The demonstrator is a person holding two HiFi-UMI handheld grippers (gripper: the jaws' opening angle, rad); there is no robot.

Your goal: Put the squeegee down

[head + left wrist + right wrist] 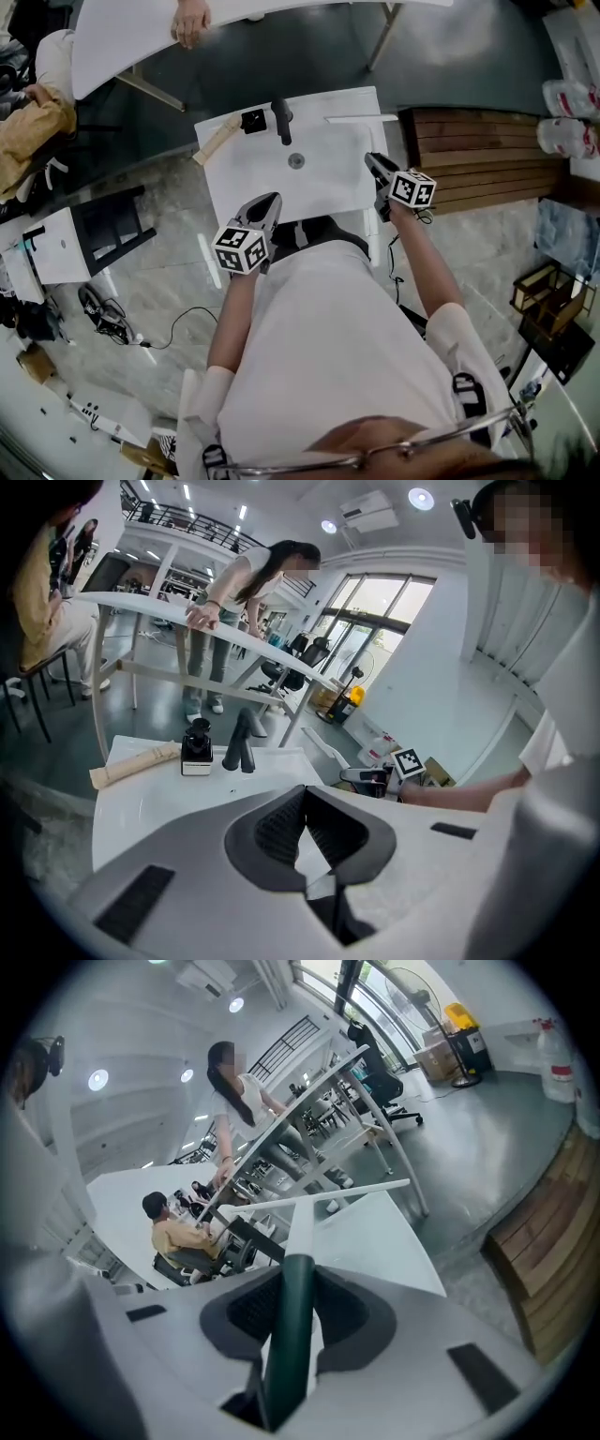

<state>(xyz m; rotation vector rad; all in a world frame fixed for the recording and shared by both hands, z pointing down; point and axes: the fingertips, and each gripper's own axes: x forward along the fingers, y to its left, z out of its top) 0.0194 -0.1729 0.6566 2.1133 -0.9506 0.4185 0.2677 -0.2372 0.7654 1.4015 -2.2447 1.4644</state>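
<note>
The squeegee has a dark green handle [289, 1335] and a long white blade [323, 1198]. My right gripper [298, 1277] is shut on the handle, and the blade points away over the far right corner of the white sink top [375, 1237]. In the head view the right gripper [373, 162] is over the sink top's right edge, with the blade [361, 119] near the back right corner. My left gripper [272, 201] hangs over the near left edge of the sink top [328, 187]. In its own view the left gripper [305, 795] is shut, with nothing between its jaws.
A black faucet [281, 118], a small black bottle [252, 120] and a beige rolled item [216, 141] are at the back of the sink top, with a drain [296, 160] mid-basin. A wooden bench [487, 155] stands to the right. A person leans on a curved white table [122, 42] beyond.
</note>
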